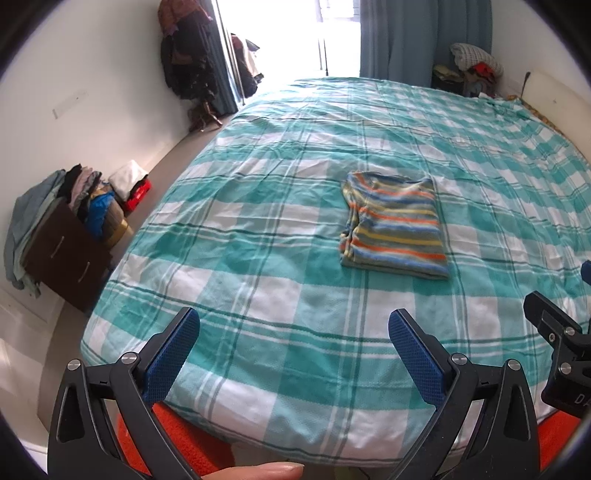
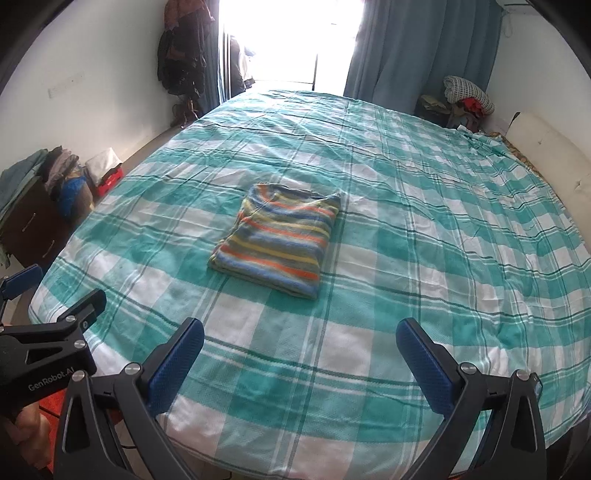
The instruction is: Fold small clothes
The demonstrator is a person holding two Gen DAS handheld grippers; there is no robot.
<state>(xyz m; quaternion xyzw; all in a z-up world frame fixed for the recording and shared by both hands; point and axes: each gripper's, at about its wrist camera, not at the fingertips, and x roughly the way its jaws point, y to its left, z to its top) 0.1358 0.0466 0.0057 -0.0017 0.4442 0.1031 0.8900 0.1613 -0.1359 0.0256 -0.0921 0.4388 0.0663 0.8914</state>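
Note:
A small striped garment (image 1: 393,223) (image 2: 277,236), in blue, orange, yellow and green bands, lies folded into a neat rectangle on the teal-and-white checked bedspread (image 1: 280,258) (image 2: 424,240). My left gripper (image 1: 293,325) hovers open over the bed's near edge, well short of the garment, nothing between its blue pads. My right gripper (image 2: 300,332) is also open and empty, held back from the garment. Part of the right gripper shows at the right edge of the left wrist view; the left gripper's body (image 2: 48,350) shows at the lower left of the right wrist view.
A dark drawer unit (image 1: 66,254) heaped with clothes stands left of the bed, with a red crate (image 1: 138,195) beside it. Coats hang by the bright doorway (image 1: 295,33). Blue curtains (image 2: 417,48) and a pile of bedding (image 2: 467,96) sit at the far right.

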